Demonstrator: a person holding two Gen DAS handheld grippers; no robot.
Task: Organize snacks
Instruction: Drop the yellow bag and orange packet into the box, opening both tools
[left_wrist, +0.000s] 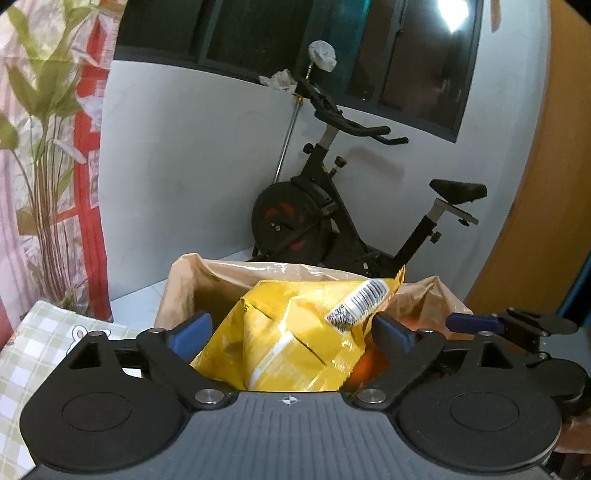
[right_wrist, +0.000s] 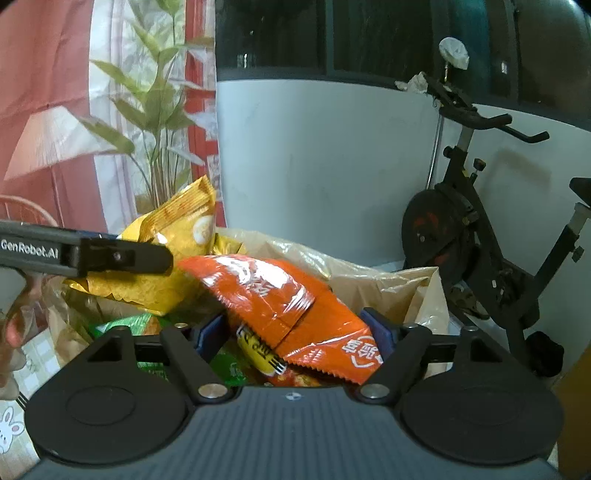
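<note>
Between the blue pads of the left tool (left_wrist: 291, 328), a crumpled yellow snack bag (left_wrist: 295, 332), clamped from both sides and held over the open brown paper bag (left_wrist: 192, 284). Barcode label (left_wrist: 360, 302) white on the yellow bag's upper right, bars plain but digits too small to read. Just right of the yellow bag, low behind it, a glimpse of orange, and further right the side of the right tool (left_wrist: 476, 323) with its blue pad.

Between the pads of the right tool (right_wrist: 295, 332), an orange snack bag (right_wrist: 280, 302), gripped across its middle, tilted down to the right, above the same brown paper bag (right_wrist: 406, 288). White Chinese characters on the orange wrapper, not legible; a small yellow patch with dark print near its lower edge. Left of it, the left tool (right_wrist: 122, 256) seen side-on, marked "GenRobot.AI", closed on the yellow snack bag (right_wrist: 177, 251). Beneath both, green packets (right_wrist: 125, 323) lying inside the paper bag.

Behind, an exercise bike (left_wrist: 332, 206) against a pale wall, a potted plant (right_wrist: 155, 122), a checked tabletop (left_wrist: 44, 339) cloth with a rabbit print.
</note>
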